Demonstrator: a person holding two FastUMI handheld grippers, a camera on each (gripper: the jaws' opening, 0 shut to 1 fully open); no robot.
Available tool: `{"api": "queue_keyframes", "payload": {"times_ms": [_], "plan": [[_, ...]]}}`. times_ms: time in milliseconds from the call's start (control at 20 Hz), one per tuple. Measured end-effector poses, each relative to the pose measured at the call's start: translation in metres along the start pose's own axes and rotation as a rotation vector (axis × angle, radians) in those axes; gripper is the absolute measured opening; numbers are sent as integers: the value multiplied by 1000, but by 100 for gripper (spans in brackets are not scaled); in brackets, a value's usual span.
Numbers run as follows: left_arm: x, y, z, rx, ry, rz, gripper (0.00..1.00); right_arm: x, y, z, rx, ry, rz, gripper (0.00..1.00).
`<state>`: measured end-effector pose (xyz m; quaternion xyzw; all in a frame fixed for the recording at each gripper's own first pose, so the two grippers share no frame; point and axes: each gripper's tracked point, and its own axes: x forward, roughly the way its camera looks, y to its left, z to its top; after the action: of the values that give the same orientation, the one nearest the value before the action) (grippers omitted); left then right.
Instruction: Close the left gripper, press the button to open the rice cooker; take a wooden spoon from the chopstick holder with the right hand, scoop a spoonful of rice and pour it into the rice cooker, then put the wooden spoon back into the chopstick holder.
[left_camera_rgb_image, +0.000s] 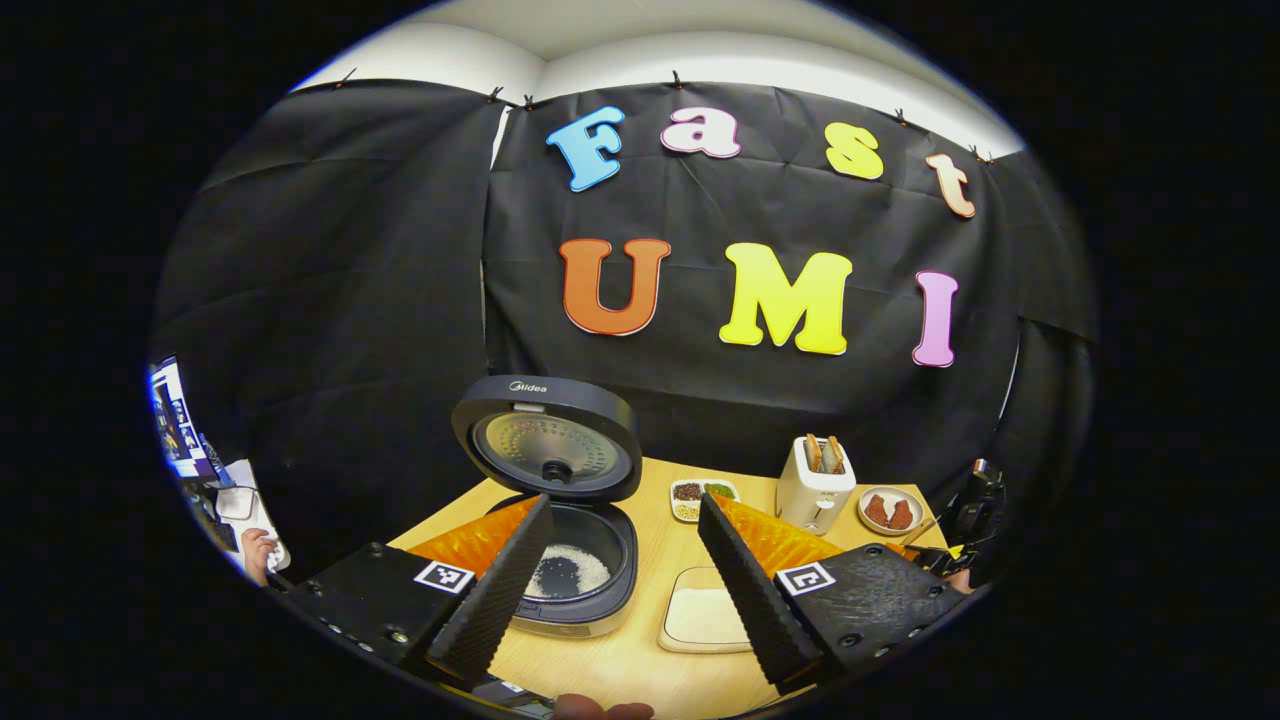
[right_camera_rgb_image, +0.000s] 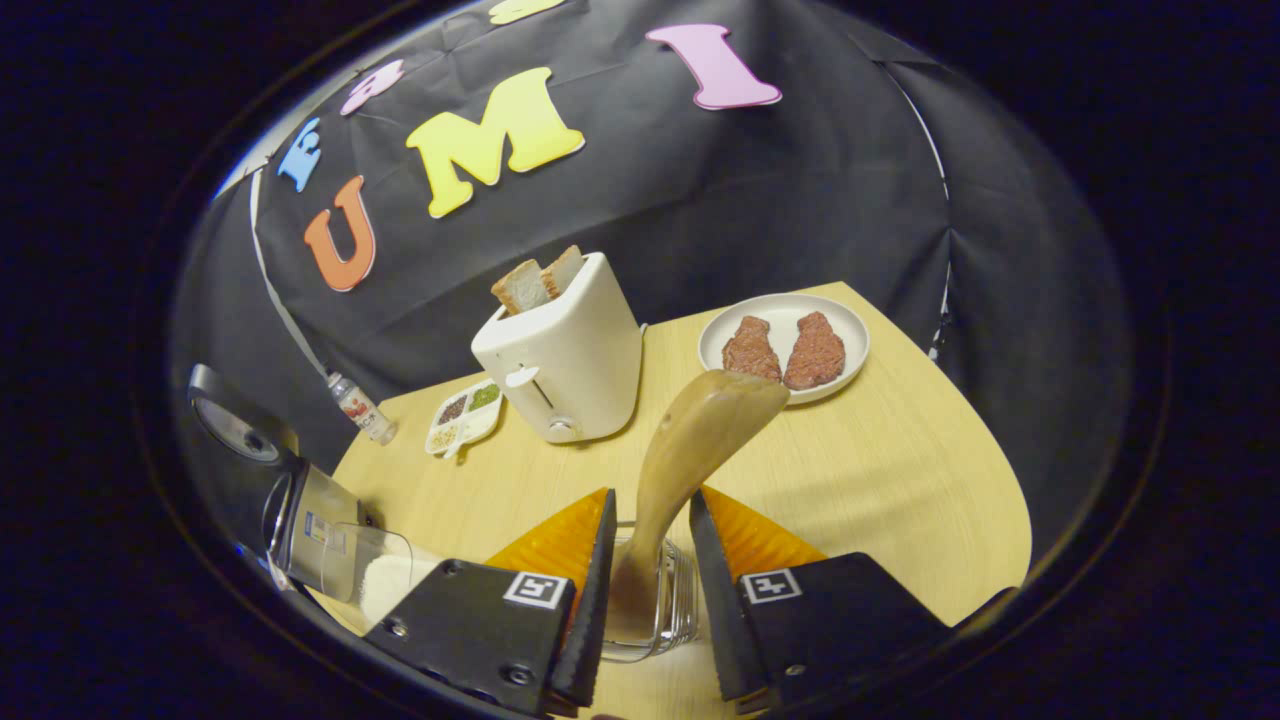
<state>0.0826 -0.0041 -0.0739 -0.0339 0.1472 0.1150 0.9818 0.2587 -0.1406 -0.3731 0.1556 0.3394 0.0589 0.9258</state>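
The rice cooker (left_camera_rgb_image: 575, 590) stands with its lid (left_camera_rgb_image: 545, 450) up, and white rice lies in its pot. My left gripper (left_camera_rgb_image: 625, 500) hangs open above the table in front of it, with nothing between its fingers. In the right gripper view the wooden spoon (right_camera_rgb_image: 700, 430) stands bowl-up in the glass chopstick holder (right_camera_rgb_image: 665, 600). My right gripper (right_camera_rgb_image: 651, 492) is open, one finger on each side of the spoon's handle, with a narrow gap on the left side. A shallow container of rice (left_camera_rgb_image: 705, 612) sits right of the cooker.
A white toaster (right_camera_rgb_image: 560, 350) with bread, a plate (right_camera_rgb_image: 850, 345) with two pieces of meat and a small divided dish (right_camera_rgb_image: 465, 415) stand farther back. A small bottle (right_camera_rgb_image: 360, 408) lies by the wall. A hand (left_camera_rgb_image: 258, 552) shows at the far left.
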Motion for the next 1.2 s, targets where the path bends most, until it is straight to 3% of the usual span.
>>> {"api": "queue_keyframes", "payload": {"times_ms": [150, 450, 900, 1200], "plan": [[-1, -4, -6, -4, 12, -8, 95, -3, 4, 0, 3, 5, 11, 27], [-1, 3, 4, -23, -9, -19, 95, -30, 19, -2, 58, 10, 25, 14], [-16, 27, 14, -35, -63, -47, 95, -89, 45, 62, 7, -141, -34, 9], [-27, 48, 25, -12, -101, -91, 95, -123, 136, 66, -44, -181, 13, 9]]}}
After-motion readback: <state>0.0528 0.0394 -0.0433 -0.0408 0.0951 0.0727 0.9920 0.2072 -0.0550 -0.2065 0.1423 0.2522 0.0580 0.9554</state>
